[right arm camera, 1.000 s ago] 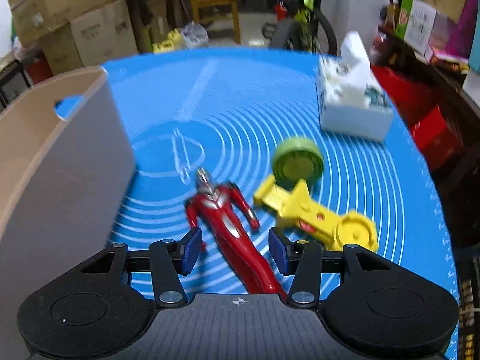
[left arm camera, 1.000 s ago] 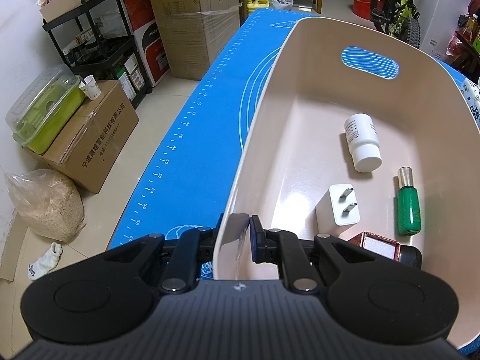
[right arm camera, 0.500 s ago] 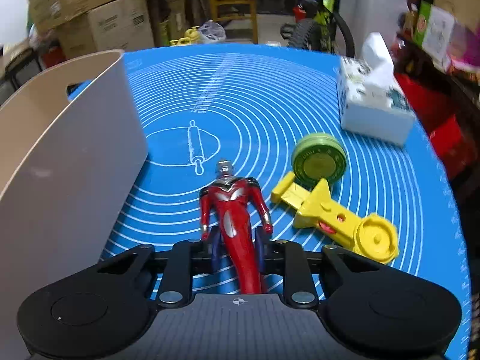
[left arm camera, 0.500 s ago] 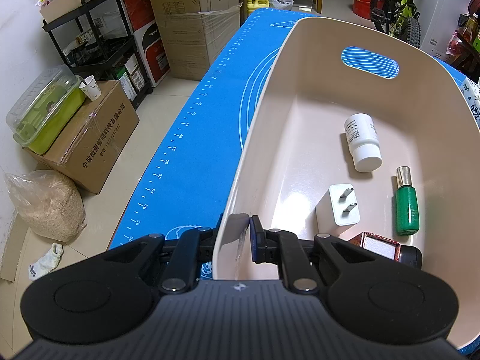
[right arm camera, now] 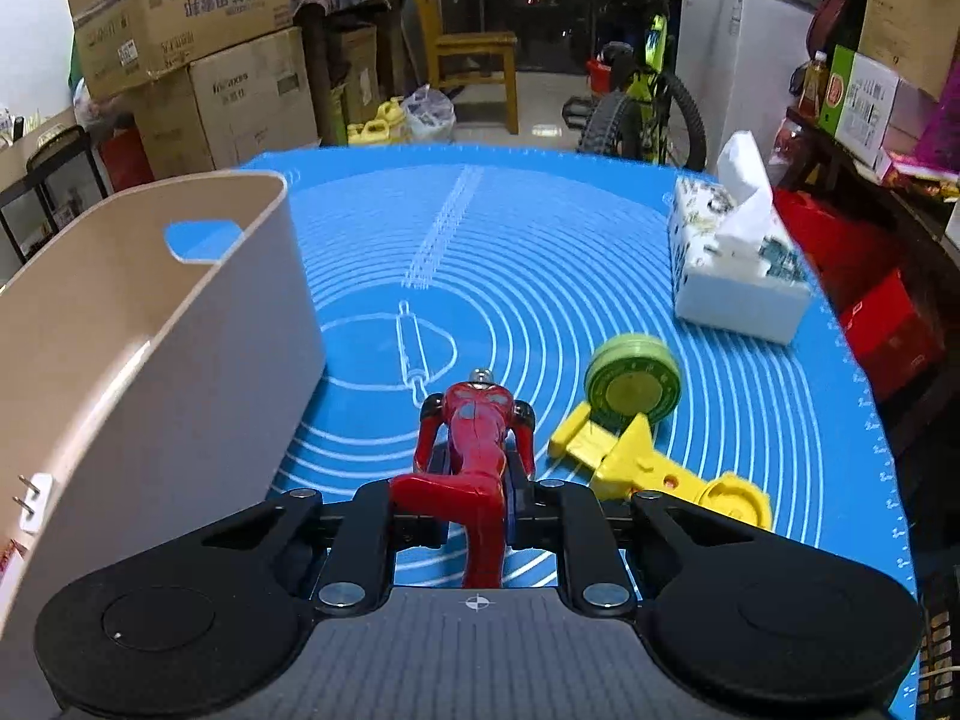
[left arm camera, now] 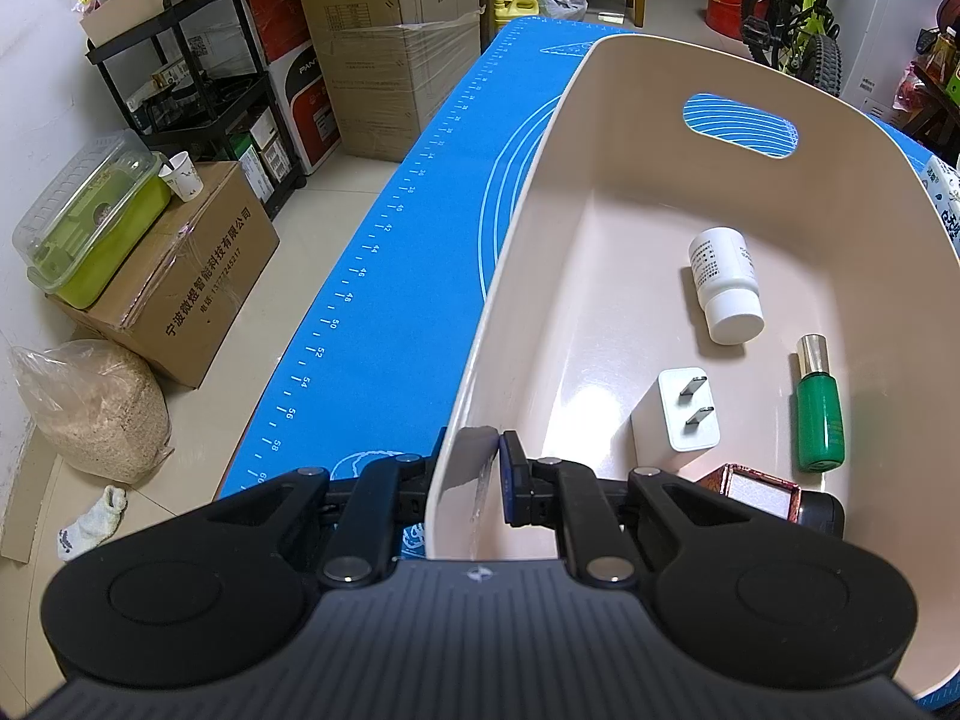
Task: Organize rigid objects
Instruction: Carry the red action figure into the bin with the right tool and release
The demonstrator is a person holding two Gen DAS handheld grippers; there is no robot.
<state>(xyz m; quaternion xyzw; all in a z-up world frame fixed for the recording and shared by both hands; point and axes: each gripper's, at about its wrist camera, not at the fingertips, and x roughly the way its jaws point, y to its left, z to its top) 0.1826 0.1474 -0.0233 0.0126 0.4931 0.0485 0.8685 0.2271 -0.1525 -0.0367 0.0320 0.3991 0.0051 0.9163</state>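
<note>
A beige bin stands on the blue mat; my left gripper is shut on its near wall. Inside lie a white pill bottle, a white plug adapter, a green bottle and a red-framed box. In the right wrist view my right gripper is shut on a red toy figure, which hangs tilted just above the mat, right of the bin. A green round tin and a yellow toy lie to its right.
A tissue box sits at the mat's far right. The blue mat covers the table, whose left edge drops to a floor with cardboard boxes, a black rack and a grain bag. A bicycle and chair stand beyond.
My right gripper closed on the red toy figure and lifted it off the mat, tipping its head forward. The left gripper and the bin have not moved.
</note>
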